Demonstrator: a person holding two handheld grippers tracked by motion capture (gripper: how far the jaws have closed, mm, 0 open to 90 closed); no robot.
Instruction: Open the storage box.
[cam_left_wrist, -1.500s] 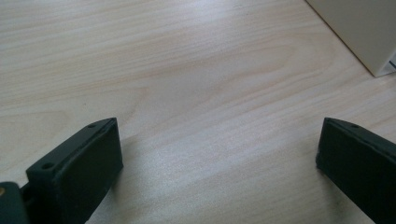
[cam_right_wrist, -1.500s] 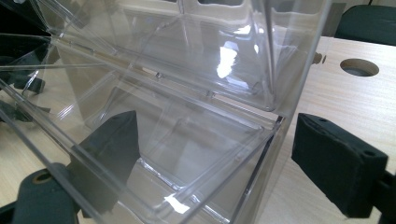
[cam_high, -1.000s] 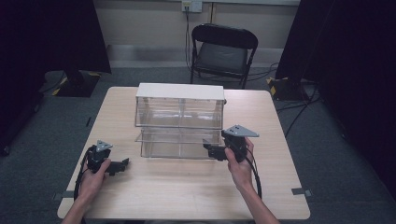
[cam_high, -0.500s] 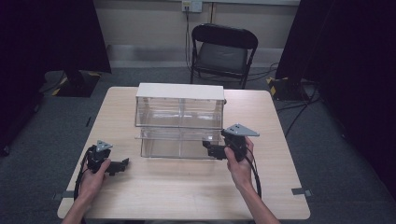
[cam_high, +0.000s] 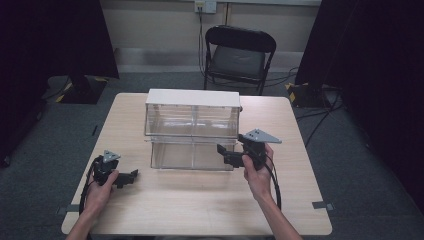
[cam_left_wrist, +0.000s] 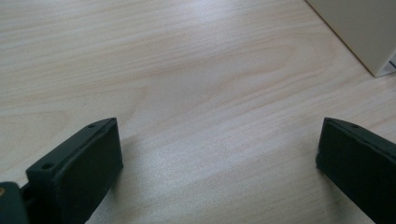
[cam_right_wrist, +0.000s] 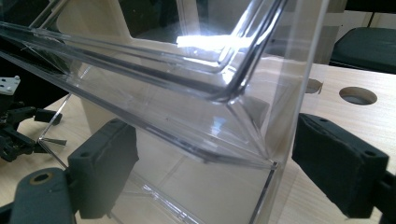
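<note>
We held the right tool (cam_high: 226, 152), jaws spread, around the clear drawer unit's (cam_high: 192, 131) lower front corner, ready to grip. Our left tool (cam_high: 131, 176) rested released on the desk (cam_high: 200, 200), well left of the unit.

No lettering, label, brand mark or number can be read anywhere here: the clear plastic drawer cabinet (cam_high: 192, 131) straddled by the right gripper (cam_high: 223, 153) is bare on its walls and white top, the wooden table (cam_high: 200, 200) under the left gripper (cam_high: 133, 176) carries only grain, and the gripper bodies show plain black and grey, too small to tell any print
</note>
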